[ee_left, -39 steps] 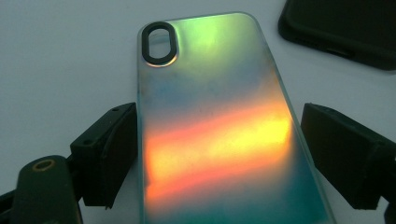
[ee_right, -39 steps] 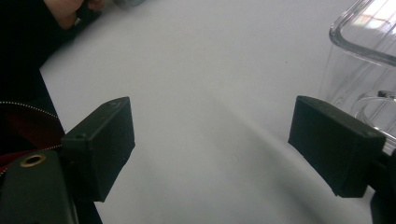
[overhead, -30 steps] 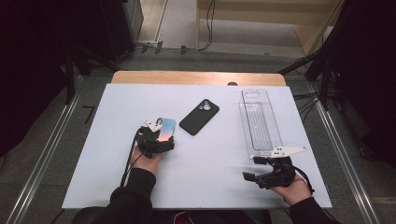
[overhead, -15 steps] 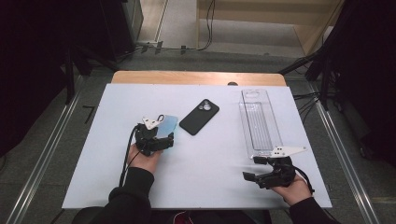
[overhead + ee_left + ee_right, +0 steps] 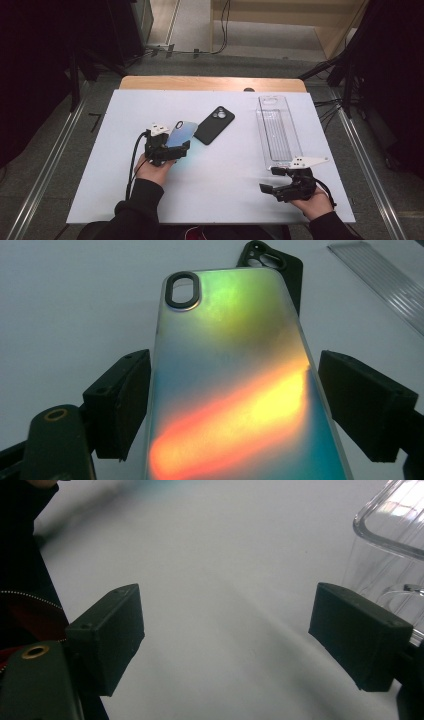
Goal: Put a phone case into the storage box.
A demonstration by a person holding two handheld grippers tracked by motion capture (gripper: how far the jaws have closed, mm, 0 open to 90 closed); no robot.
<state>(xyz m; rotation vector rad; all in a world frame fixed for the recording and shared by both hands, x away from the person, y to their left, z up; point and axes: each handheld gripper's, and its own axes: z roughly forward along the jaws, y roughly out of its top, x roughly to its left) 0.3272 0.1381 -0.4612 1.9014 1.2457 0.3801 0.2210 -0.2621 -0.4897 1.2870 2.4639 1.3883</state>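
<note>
The left gripper (image 5: 235,405) stands wide around the shiny phone case (image 5: 235,380), jaws barely touching its edges; the case could slip free. The right gripper (image 5: 227,630) is wide, empty

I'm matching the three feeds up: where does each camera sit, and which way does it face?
High view: above the person's side, looking forward and down on the white table; forearms and both hands show.
Left gripper view: on the left gripper, facing the iridescent phone case, also seen from above.
Right gripper view: on the right gripper, facing bare table and the clear tray.
</note>
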